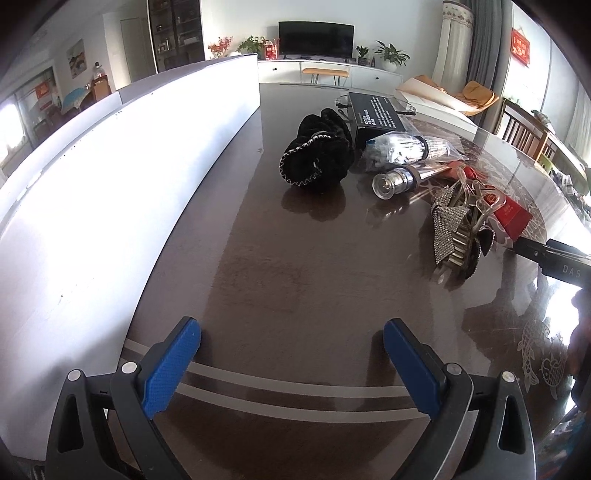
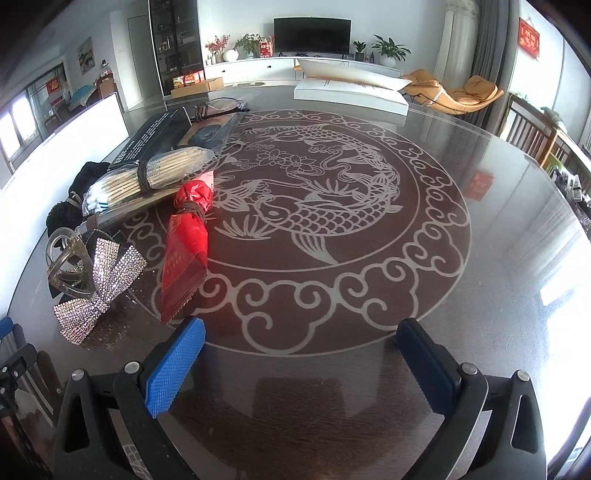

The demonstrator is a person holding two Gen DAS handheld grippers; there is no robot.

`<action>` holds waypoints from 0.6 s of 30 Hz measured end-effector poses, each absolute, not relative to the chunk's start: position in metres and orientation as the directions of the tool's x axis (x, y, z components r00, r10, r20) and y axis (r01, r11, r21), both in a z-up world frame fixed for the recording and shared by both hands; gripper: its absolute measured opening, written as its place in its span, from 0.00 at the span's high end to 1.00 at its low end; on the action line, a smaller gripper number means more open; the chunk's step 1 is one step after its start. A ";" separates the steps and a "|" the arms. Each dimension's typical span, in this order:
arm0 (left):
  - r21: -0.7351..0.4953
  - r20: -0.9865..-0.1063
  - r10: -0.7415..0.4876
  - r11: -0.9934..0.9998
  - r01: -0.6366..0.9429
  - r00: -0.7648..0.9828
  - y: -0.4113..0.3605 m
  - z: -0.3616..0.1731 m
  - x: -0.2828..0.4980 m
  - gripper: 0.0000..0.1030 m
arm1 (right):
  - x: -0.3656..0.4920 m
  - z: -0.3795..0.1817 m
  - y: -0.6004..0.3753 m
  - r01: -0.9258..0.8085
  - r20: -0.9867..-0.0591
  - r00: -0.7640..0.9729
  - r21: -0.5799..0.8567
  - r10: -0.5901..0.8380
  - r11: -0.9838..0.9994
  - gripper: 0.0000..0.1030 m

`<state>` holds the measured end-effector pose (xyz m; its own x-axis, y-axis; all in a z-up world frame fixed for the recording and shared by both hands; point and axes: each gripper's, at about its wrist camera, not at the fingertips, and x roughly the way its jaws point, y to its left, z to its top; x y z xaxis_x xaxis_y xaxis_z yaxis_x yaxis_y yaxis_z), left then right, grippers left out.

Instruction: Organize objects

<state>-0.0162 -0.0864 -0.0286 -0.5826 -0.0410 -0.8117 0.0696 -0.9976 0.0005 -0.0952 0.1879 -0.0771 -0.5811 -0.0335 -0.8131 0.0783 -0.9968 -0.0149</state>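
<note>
You are working over a dark glossy table (image 2: 480, 258) with a carp medallion, in a living room with a television (image 2: 312, 35) at the far wall. The red packet (image 2: 184, 254) lies just left of that medallion, ahead-left of your right gripper (image 2: 301, 365), the rhinestone bow clip (image 2: 99, 280) beside it. Both right and left gripper (image 1: 291, 365) hover low with fingers spread, empty.

Table (image 2: 480, 295): dark brown, glossy, bearing a pale grey fish-and-cloud medallion (image 2: 306, 206) and two pale stripes at its near edge. Packets (image 2: 184, 254): red with fine gold print. Hair bow (image 2: 99, 284): silver rhinestone, on a clear smoky clip. Scrunchie (image 1: 317, 147): black with silver zigzag trim. Box (image 1: 373, 114): black with white lettering. Sticks (image 2: 166, 173): pale tan, bundled. Panel (image 1: 92, 206): white. Finger pads (image 1: 171, 373): blue, on black frames, both grippers.
</note>
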 end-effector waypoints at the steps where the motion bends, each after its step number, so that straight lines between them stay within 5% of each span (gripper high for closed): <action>1: 0.001 -0.812 -0.042 -0.997 0.072 -0.582 -0.087 -0.028 -0.016 0.02 | -0.095 -0.077 0.188 0.078 -0.813 -0.581 -0.015 -0.034 -0.997 0.00; 18: 0.002 -0.814 -0.048 -0.997 0.080 -0.579 -0.088 -0.030 -0.014 0.00 | -0.096 -0.077 0.188 0.079 -0.813 -0.581 -0.015 -0.034 -0.997 0.00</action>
<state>-0.0140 -0.0879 -0.0297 -0.5794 -0.0480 -0.8137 0.0800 -0.9968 0.0019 -0.0955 0.1881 -0.0770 -0.5808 -0.0338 -0.8134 0.0789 -0.9968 -0.0149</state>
